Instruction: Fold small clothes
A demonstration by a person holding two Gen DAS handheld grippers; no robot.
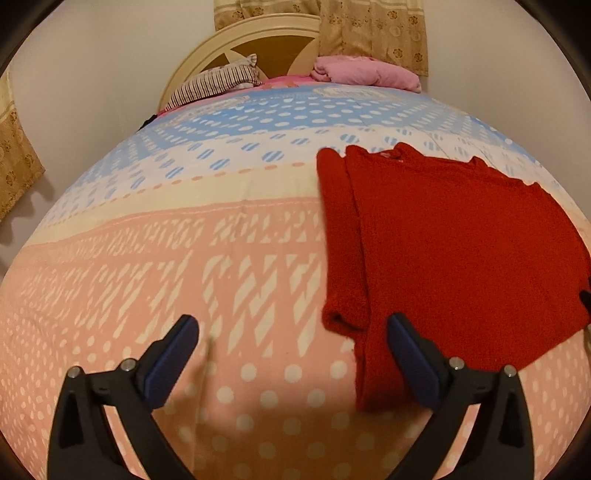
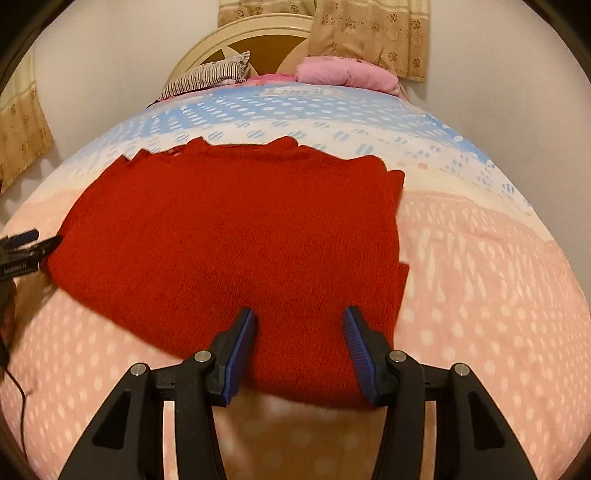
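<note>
**Red sweater laid flat on the bed, both hand-held grippers empty**

A red knitted sweater [image 2: 236,243] is seen spread flat on a bed covered by a patterned bedspread [image 1: 147,258] in bands of pink, cream and blue with white dots. In the left wrist view the sweater lies toward the right side, with one sleeve [image 1: 341,240] folded in and laid lengthwise along the sweater's left edge, its cuff pointing toward the camera.

The left hand-held gripper [image 1: 293,360] is held above the bedspread with its jaws spread wide. Nothing is gripped between them; the right finger is seen over the near edge of the sweater, while the left finger is over bare bedspread.

The right hand-held gripper [image 2: 299,354] is held over the near hem of the sweater with its jaws partly apart. Red fabric is seen in the gap, but it lies flat and is not pinched by the blue pads [image 2: 240,354].

At the left edge of the right wrist view, the tip of the other gripper is seen just beside the sweater's left side.

At the head of the bed, a striped pillow [image 1: 218,83], a pink bundle [image 1: 365,72] and a cream headboard [image 1: 236,37] are visible, with floral curtains [image 1: 373,29] behind.
</note>
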